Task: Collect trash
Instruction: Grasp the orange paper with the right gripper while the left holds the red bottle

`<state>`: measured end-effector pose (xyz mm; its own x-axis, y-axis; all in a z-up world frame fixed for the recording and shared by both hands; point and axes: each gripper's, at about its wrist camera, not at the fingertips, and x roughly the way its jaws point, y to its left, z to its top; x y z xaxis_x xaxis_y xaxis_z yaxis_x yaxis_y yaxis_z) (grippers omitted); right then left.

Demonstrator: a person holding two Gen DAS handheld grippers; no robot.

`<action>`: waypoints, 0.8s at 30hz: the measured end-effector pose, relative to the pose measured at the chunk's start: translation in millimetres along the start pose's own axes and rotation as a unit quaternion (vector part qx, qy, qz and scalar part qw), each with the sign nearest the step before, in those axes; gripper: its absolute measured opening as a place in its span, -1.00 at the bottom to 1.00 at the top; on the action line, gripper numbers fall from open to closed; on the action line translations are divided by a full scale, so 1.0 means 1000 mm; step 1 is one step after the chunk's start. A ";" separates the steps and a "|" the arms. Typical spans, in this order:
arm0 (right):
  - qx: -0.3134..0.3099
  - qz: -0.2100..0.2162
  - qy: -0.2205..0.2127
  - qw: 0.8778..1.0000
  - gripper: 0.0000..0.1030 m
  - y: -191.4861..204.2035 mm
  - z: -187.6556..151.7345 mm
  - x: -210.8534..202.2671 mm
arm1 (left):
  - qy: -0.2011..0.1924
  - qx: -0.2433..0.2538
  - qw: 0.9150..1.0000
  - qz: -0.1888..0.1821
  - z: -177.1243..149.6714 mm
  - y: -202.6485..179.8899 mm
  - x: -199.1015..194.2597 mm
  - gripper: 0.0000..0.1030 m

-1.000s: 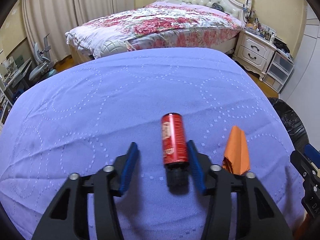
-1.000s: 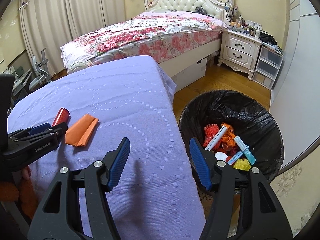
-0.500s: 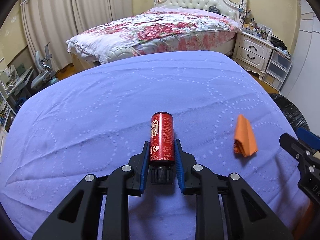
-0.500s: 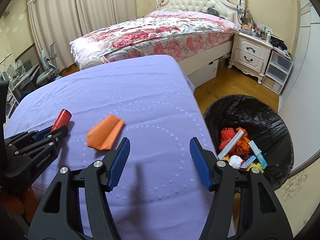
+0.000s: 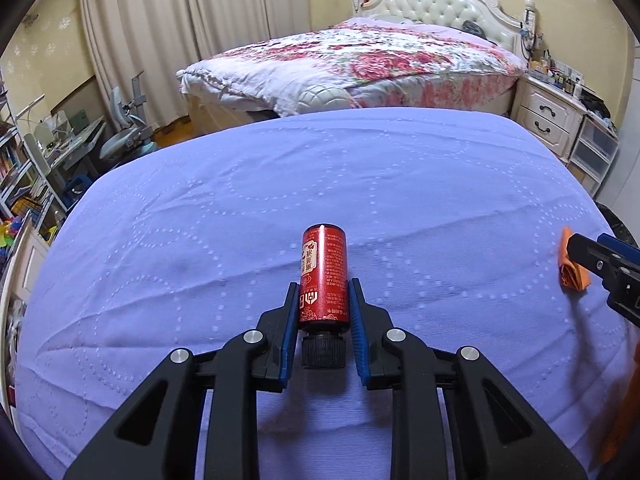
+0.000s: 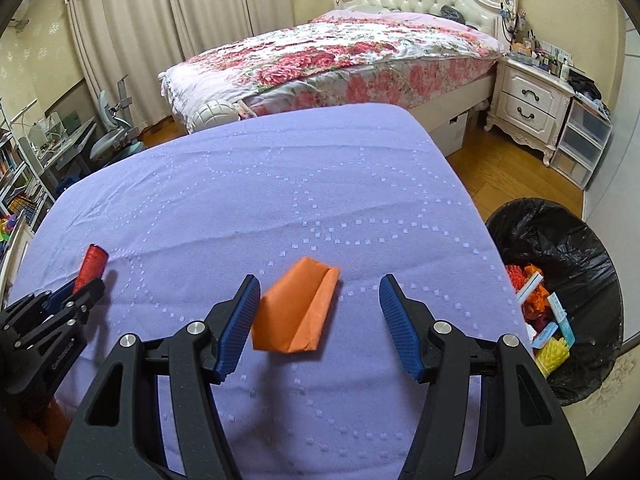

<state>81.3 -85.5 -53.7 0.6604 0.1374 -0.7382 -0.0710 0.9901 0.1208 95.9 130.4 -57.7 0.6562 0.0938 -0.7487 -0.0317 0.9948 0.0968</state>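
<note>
- Our left gripper [image 5: 324, 312] pinches the red bottle [image 5: 324, 276], lying on the purple cloth [image 5: 360, 184].
- Our right gripper [image 6: 318, 316] is spread around the orange paper [image 6: 298, 312], near the cloth's right edge beside the bin [image 6: 568, 240].

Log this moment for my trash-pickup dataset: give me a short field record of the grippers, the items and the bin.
left gripper: fingers shut on the red cylindrical bottle with a black screw cap, lying on the purple quilted cloth
right gripper: fingers open, either side of the folded orange paper, not gripping it
bin: round bin lined with a black plastic bag, on the floor right of the cloth, already holding colourful trash
remaining on cloth: bottle, paper
</note>
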 end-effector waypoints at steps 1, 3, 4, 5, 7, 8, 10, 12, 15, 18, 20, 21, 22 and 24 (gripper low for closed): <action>0.004 0.002 0.005 1.000 0.18 0.000 0.000 0.003 | 0.001 -0.002 1.000 -0.001 -0.001 0.002 0.001 -0.52; 0.008 0.007 0.015 1.000 0.18 0.001 -0.001 0.007 | 0.003 -0.006 1.000 -0.004 -0.002 0.004 0.002 -0.52; 0.007 0.006 0.017 1.000 0.18 0.003 -0.002 0.007 | 0.003 -0.007 1.000 -0.005 -0.002 0.005 0.002 -0.52; 0.004 0.004 0.017 1.000 0.18 0.005 -0.003 0.008 | 0.004 -0.007 1.000 -0.007 -0.003 0.005 0.003 -0.52; 0.002 0.003 0.018 1.000 0.15 0.008 -0.004 0.009 | 0.004 -0.007 1.000 -0.010 -0.004 0.005 0.003 -0.52; 0.002 0.003 0.019 1.000 0.11 0.009 -0.004 0.009 | 0.004 -0.007 1.000 -0.010 -0.005 0.005 0.003 -0.52; 0.000 0.002 0.019 1.000 0.07 0.011 -0.004 0.009 | 0.003 -0.009 1.000 -0.012 -0.005 0.006 0.003 -0.52; 0.001 0.005 0.018 1.000 -0.02 0.011 -0.004 0.009 | 0.004 -0.012 1.000 -0.014 -0.005 0.007 0.003 -0.52; -0.003 0.005 0.019 1.000 -0.02 0.013 -0.005 0.009 | 0.005 -0.014 1.000 -0.015 -0.005 0.008 0.003 -0.52; -0.008 0.002 0.017 1.000 -0.02 0.013 -0.004 0.009 | 0.005 -0.014 1.000 -0.014 -0.005 0.008 0.003 -0.52; -0.015 -0.003 0.016 1.000 -0.01 0.016 -0.003 0.008 | 0.005 -0.013 1.000 -0.014 -0.005 0.008 0.004 -0.52; -0.020 -0.006 0.014 1.000 -0.01 0.017 -0.003 0.008 | 0.005 -0.014 1.000 -0.014 -0.005 0.008 0.003 -0.52; -0.023 -0.007 0.014 1.000 -0.01 0.018 -0.003 0.007 | 0.005 -0.014 1.000 -0.014 -0.005 0.008 0.003 -0.52; -0.026 -0.006 0.013 1.000 0.00 0.019 -0.003 0.006 | 0.005 -0.016 1.000 -0.015 -0.004 0.009 0.004 -0.52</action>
<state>81.7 -65.5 -57.9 0.6422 0.1264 -0.7560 -0.1031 0.9916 0.0783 94.6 139.4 -62.5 0.6496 0.0648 -0.7576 -0.0366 0.9979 0.0539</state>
